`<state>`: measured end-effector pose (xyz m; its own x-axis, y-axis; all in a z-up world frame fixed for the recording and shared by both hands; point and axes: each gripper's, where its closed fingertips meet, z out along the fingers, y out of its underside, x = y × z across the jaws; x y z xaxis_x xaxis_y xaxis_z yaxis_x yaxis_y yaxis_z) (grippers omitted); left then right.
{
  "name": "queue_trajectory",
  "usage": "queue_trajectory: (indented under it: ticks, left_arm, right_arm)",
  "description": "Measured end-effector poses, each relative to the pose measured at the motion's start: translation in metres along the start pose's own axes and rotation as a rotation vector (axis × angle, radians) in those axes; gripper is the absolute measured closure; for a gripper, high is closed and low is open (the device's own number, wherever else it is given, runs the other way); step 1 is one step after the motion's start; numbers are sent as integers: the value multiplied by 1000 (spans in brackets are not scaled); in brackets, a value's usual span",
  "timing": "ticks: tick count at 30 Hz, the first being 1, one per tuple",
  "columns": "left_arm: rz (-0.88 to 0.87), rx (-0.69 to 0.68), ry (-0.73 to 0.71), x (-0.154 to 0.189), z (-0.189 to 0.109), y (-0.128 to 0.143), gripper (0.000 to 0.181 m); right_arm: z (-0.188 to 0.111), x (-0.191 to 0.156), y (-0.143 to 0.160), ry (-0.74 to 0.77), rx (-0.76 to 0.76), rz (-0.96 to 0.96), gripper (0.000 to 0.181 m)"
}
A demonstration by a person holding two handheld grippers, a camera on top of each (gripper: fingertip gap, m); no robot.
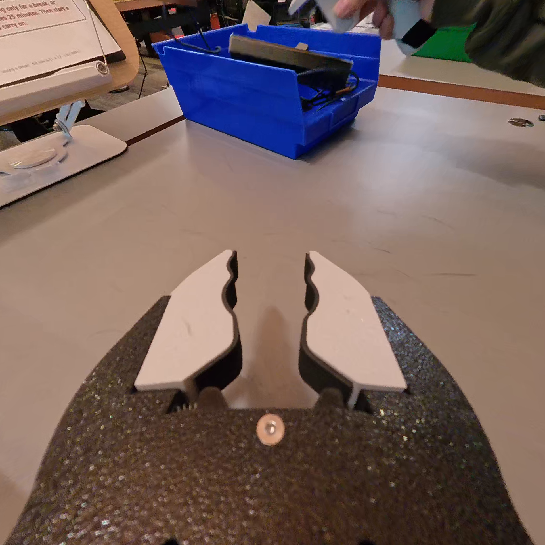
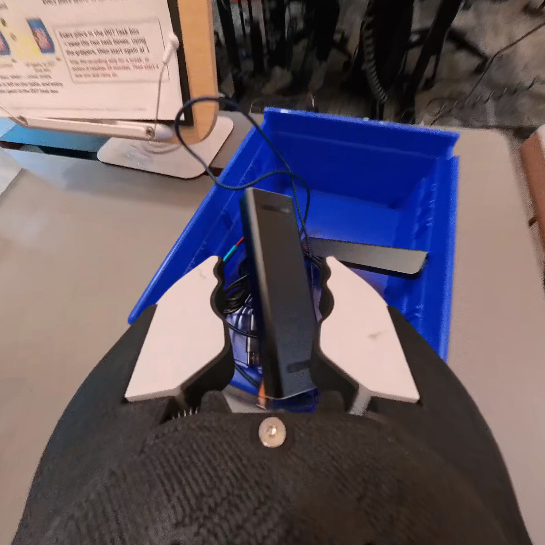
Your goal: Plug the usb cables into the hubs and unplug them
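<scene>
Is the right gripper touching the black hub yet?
Cannot tell: the right wrist view shows the right gripper open around the black hub, which may lie well below.

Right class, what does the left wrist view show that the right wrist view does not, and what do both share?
Only the left wrist view: the open left gripper over bare table, and a hand.

Only the right wrist view: the open right gripper straddling a hub, untouched; a second hub; a looping cable.

Both: the blue bin, the paper stand.
</scene>
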<state>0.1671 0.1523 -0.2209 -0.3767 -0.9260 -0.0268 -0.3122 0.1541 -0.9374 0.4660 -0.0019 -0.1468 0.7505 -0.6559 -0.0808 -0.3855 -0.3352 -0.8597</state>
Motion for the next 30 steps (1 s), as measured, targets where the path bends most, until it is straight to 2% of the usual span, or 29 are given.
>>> queue_trajectory:
  ticks: [4,9,12,15,17,19,26,28,30]
  left_arm:
    - [-11,-10,2,-1,1,1,136]
    - [29,-45,-26,0,4,5,135]
    - [95,-70,-52,3,7,8,133]
    - [97,-97,-77,12,15,7,131]
    - [-8,-84,-71,23,33,-2,129]
    - [-114,-54,-54,34,60,-19,120]
    - [-300,-128,-122,38,167,-84,91]
    - [-294,-162,-183,32,192,-97,91]
    - [-234,-201,-320,9,209,-105,92]
  right_arm:
    - [-45,-6,7,-12,99,-47,106]
    - [-100,-22,51,-30,214,-64,99]
    - [-120,-24,79,-16,257,-58,93]
    - [-129,-9,93,46,294,-72,90]
    - [-128,-2,101,46,232,-99,87]
    - [-131,12,106,107,181,-107,84]
    - [-140,21,94,157,246,-91,83]
    - [-144,21,90,168,263,-77,83]
    - [-147,22,87,180,278,-66,82]
